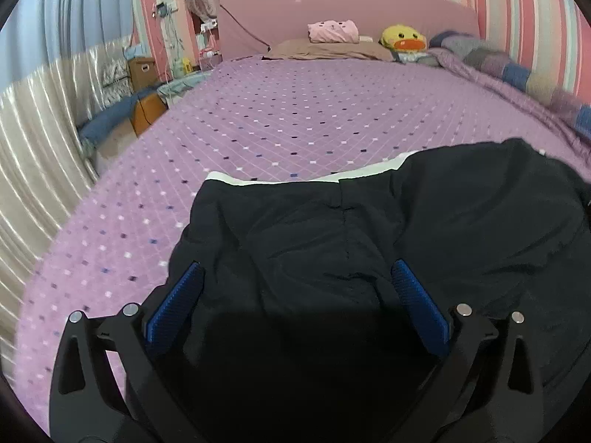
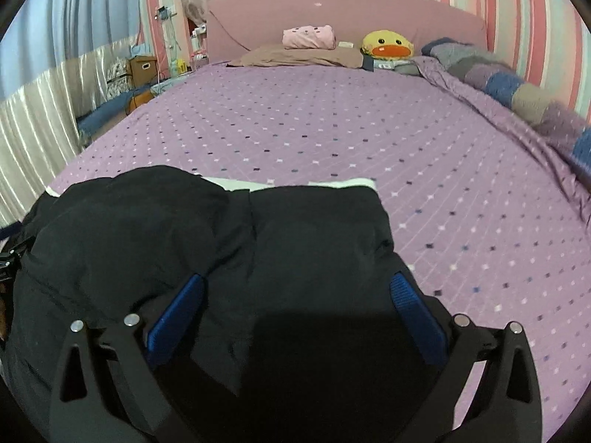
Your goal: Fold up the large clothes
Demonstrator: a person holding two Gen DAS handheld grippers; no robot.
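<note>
A large black garment (image 1: 369, 229) with a white edge (image 1: 306, 179) at its far side lies bunched on the purple checked bedspread (image 1: 295, 110). My left gripper (image 1: 295, 277) is open over the garment's left part, blue pads (image 1: 177, 302) wide apart, fabric between and under them. In the right wrist view the same garment (image 2: 184, 243) fills the lower left. My right gripper (image 2: 295, 284) is open over the garment's right part, near its right edge. Neither holds the cloth.
At the head of the bed lie a brown pillow (image 1: 328, 50), a folded pink cloth (image 1: 334, 31) and a yellow duck plush (image 1: 404, 38). A patchwork quilt (image 2: 517, 92) runs along the right side. Curtains and a cardboard box (image 1: 142, 70) stand left.
</note>
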